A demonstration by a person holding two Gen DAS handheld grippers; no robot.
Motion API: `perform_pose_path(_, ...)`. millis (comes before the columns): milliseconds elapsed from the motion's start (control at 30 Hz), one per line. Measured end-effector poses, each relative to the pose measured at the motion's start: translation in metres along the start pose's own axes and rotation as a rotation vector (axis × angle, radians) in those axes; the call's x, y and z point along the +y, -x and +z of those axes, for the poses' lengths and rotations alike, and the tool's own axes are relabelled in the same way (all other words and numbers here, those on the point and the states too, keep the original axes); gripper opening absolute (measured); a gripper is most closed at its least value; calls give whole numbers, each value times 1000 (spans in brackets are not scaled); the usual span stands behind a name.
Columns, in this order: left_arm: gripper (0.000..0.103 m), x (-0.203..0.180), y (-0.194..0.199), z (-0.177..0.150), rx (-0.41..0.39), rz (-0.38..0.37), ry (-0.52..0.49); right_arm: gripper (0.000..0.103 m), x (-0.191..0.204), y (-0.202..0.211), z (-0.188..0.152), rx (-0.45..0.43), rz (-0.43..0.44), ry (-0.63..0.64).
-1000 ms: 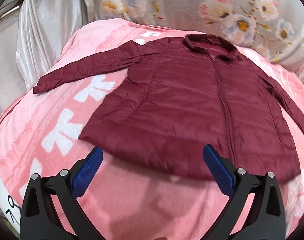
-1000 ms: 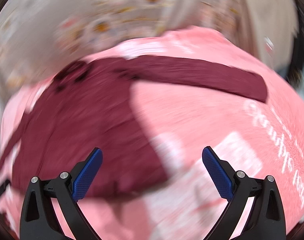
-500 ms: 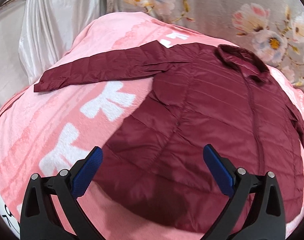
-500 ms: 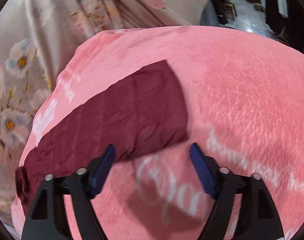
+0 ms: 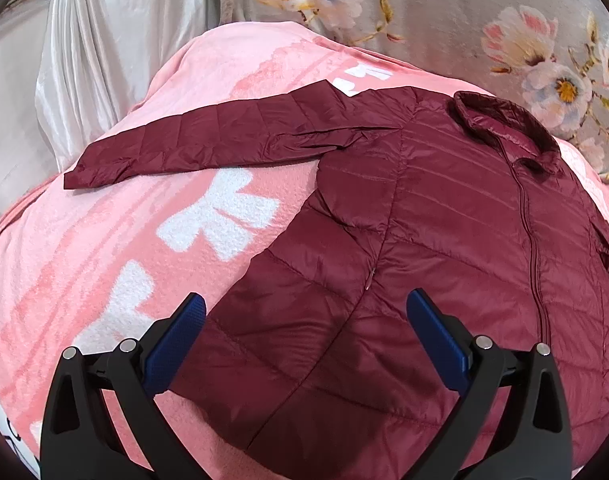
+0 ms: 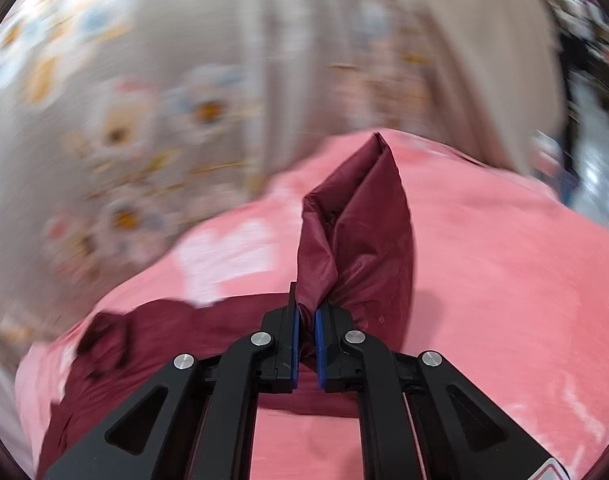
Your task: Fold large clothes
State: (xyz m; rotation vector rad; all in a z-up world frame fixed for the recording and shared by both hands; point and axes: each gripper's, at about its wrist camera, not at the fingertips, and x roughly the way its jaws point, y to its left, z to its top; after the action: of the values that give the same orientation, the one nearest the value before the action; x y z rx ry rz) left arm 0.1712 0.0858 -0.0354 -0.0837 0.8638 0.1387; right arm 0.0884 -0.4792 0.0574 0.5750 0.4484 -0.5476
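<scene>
A dark red quilted jacket point(image 5: 444, 240) lies flat and zipped on a pink blanket point(image 5: 104, 240), collar at the far right. One sleeve point(image 5: 208, 144) stretches out to the left. My left gripper point(image 5: 304, 344) is open and hovers above the jacket's lower hem, holding nothing. In the right wrist view my right gripper point(image 6: 306, 332) is shut on the end of the jacket's other sleeve point(image 6: 360, 232), which stands up bunched above the blanket point(image 6: 504, 280). The jacket body point(image 6: 144, 344) lies at lower left there.
A floral curtain point(image 5: 424, 20) hangs behind the bed, and a silvery white drape point(image 5: 104, 60) hangs at the far left. The blanket bears white printed shapes point(image 5: 220, 216). The right wrist view is motion-blurred, with a room opening at the far right point(image 6: 592, 80).
My right gripper has closed on the cuff of the right sleeve and lifted it off the blanket. My left gripper has moved forward over the jacket's hem, still open.
</scene>
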Motion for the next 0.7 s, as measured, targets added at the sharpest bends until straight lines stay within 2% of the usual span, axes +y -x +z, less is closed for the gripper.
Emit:
perform_pose_path(100,98,3,-2,2,2,-2,10,7,95,-17,-16,48,175,142)
perform_pose_path(167,98,4,-3,3,2,0,13,7,143,-30,-37,98,263,209)
perform_pose_path(300,98,13,-8,5,3,-6,20,7,236,-57,-105,236,407,354)
perform_pose_path(467,98,20,-15,9,10,-27,29,7,308,-77,-190,410,516,463)
perform_pose_path(567,98,21,-21,12,21,-49,31,13,341,-85,-232,510,588,544)
perform_pose_path(633,98,22,-24,16,35,-91,46,19,351,-81,-246,517,584,591)
perform_pose_path(667,98,23,-24,19,40,-116,56,29,350,-74,-245,509,598,591)
perform_pose_path(700,98,23,-23,24,40,-155,70,47,349,-70,-241,496,614,581)
